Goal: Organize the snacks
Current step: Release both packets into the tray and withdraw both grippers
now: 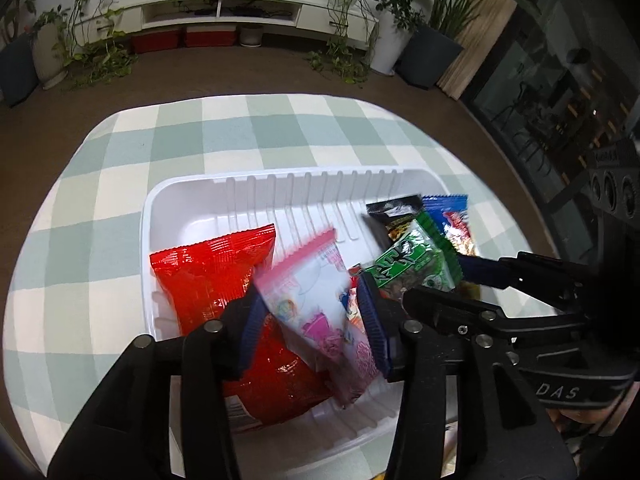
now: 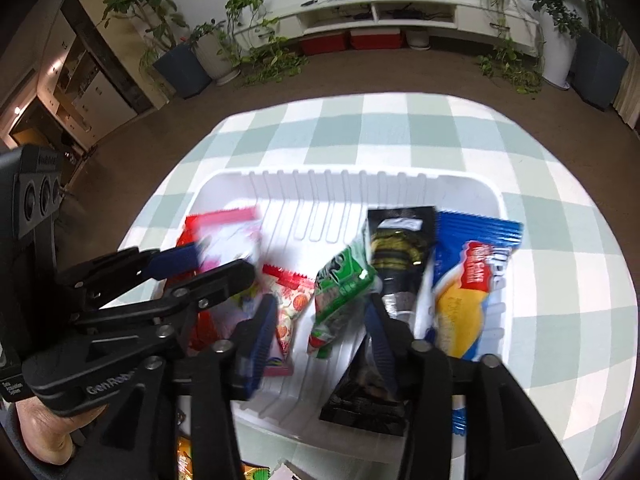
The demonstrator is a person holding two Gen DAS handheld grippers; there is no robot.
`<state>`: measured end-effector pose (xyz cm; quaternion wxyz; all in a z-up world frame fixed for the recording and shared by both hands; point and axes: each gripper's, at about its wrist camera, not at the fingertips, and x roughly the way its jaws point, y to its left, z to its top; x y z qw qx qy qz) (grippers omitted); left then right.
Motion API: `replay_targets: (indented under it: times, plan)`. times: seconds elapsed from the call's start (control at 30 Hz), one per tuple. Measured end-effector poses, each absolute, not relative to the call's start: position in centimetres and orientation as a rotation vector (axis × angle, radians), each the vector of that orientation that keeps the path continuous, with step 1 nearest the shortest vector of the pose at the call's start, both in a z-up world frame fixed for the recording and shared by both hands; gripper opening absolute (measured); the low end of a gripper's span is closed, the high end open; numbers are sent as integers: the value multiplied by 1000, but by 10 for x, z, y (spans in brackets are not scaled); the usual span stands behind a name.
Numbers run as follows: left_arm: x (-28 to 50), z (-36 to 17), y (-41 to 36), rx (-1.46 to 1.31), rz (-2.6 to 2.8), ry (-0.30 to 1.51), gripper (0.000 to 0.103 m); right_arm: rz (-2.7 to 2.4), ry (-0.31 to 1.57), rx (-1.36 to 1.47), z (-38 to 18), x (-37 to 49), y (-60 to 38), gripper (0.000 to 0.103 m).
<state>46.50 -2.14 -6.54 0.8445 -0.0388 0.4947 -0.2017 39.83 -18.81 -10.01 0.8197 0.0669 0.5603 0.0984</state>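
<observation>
Left wrist view: our left gripper hangs over the white ribbed bin w/ jaws spread; the pink-white packet stands between the blue pads but looks motion-blurred and loose, so we judge it's being dropped in, not pinched. It leans on the red bag at 9 o'clock of it, which props it upright, prob. the point: snacks filed on edge in the ribs. At 2 o'clock sit the green packet, black packet and blue packet, w/ the right gripper reaching in from 3 o'clock. Right wrist view: right gripper's jaws also spread, straddling the green packet and the black one, pads not clearly pressing either; green looks blurred, likely just let go. Small red-dotted packet lies at 9 o'clock of green, blue at 3 o'clock of black. Count: 1 bin, 6 packets inside (red, pink-white, dotted, green, black, blue), 2 grippers. Checked cloth under the bin; a few more wrappers peek at 6 o'clock outside it, can't count them.
</observation>
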Motion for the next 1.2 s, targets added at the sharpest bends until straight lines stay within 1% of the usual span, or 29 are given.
replay_targets:
  times: [0.03,0.17,0.23,0.27,0.3,0.33,0.37,0.4,0.43,0.57,0.63,0.73,0.93,1.1,1.2]
  plan:
    - [464,-63,-21,-82,-427,1039,48,198,1180,142,-97,398,-190,61]
    - [456,-54,-23,-70,-430,1024,57,184,1145,190,-87,397,-199,64]
    - [452,-49,-22,-73,-418,1011,70,180,1121,196,-80,395,-202,66]
    - [451,-48,-21,-78,-419,1007,73,182,1106,200,-76,393,-204,66]
    - [448,-45,-19,-86,-420,1001,81,182,1093,204,-72,392,-206,68]
    - [444,-41,-17,-93,-422,989,94,181,1079,212,-67,389,-208,72]
    - [440,-37,-15,-99,-425,978,100,181,1060,230,-62,386,-211,74]
    - [437,-34,-14,-101,-429,969,103,181,1045,249,-57,383,-214,78]
    - [430,-28,-12,-99,-435,952,103,183,1033,267,-53,379,-218,81]
    - [396,-6,-7,-31,-475,859,103,209,987,382,-31,352,-238,83]
    - [372,3,-4,26,-494,803,103,218,949,420,-21,333,-246,90]
    - [337,8,1,108,-524,755,103,233,895,472,-9,295,-257,92]
    - [260,-1,21,143,-562,742,103,227,857,506,-11,200,-266,93]
    - [208,-28,28,168,-578,812,103,200,875,534,-30,139,-266,94]
    - [191,-44,27,195,-615,853,103,198,906,519,-44,113,-257,94]
